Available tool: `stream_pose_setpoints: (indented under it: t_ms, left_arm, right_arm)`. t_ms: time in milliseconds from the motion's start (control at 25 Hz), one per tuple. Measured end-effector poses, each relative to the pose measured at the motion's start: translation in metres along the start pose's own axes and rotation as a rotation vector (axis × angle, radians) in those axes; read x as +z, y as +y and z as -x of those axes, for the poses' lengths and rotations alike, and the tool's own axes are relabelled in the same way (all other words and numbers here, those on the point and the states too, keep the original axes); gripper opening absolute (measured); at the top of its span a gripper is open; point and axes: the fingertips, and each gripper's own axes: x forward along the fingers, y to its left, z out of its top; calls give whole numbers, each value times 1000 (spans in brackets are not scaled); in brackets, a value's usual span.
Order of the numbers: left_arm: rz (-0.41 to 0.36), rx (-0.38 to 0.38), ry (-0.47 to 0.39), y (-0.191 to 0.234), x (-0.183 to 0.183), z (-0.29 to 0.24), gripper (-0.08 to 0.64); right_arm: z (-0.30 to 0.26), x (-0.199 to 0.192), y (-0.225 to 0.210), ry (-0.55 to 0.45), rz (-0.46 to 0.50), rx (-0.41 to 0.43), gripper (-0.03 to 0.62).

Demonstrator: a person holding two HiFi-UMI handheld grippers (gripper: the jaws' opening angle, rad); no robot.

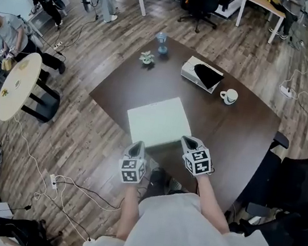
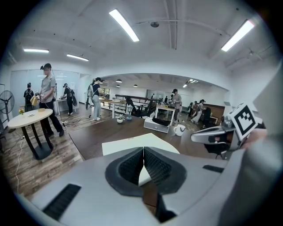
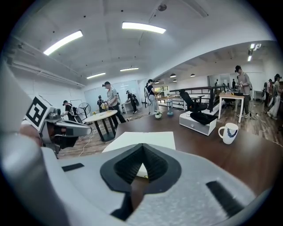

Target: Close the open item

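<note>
The left tongs [image 1: 137, 147] and right tongs [image 1: 187, 143] are both closed and empty. The open white box [image 1: 201, 74] sits farther up the frame, right of centre, nearer the right tongs.

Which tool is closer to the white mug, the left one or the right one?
Right. The right tool is at the near edge of the table, below the mug in the head view; the left tool is beside it, farther left.

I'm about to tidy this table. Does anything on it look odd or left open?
Yes: the box at the far side looks open, its dark flap lifted. The mug beside it stands upright.
</note>
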Motion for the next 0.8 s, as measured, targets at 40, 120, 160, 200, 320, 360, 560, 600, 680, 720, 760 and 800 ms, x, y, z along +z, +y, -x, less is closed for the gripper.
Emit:
stream_pose_setpoints:
  t_ms: [40, 120, 160, 200, 320, 360, 560, 600, 680, 720, 760, 800]
  left_arm:
    - [-3, 1, 0, -1, 0, 0, 6]
    - [-8, 1, 3, 0, 1, 1, 6]
    - [-9, 1, 4, 1, 2, 1, 6]
    - [-8, 2, 3, 2, 2, 2, 6]
    - [-2, 14, -2, 7, 6, 3, 6]
    - [-1, 17, -3, 8, 7, 3, 6]
    - [5, 19, 0, 5, 2, 3, 6]
    - [7, 18, 2, 5, 0, 3, 6]
    - [9, 17, 6, 5, -3, 3, 6]
    - [11, 17, 7, 5, -3, 3, 6]
    - [13, 19, 7, 6, -3, 3, 6]
    - [17, 21, 6, 7, -2, 4, 6]
  right_arm:
    - [0, 0, 1, 1, 1, 6, 2]
    - [-2, 1, 3, 1, 3, 16, 2]
    - [-3, 2, 4, 0, 4, 21, 2]
    - [-4, 2, 5, 0, 6, 26, 2]
    - [-6, 5, 6, 1, 17, 32, 2]
    - [-6, 5, 6, -1, 17, 34, 2]
    - [-5, 0, 6, -1, 12, 39, 2]
    - [-6, -1, 7, 0, 11, 41, 2]
    - [-6, -1, 7, 0, 9, 42, 2]
    - [-6, 0, 7, 0, 9, 42, 2]
    - [-7, 1, 8, -1, 11, 44, 1]
    - [-7, 2, 8, -1, 13, 46, 1]
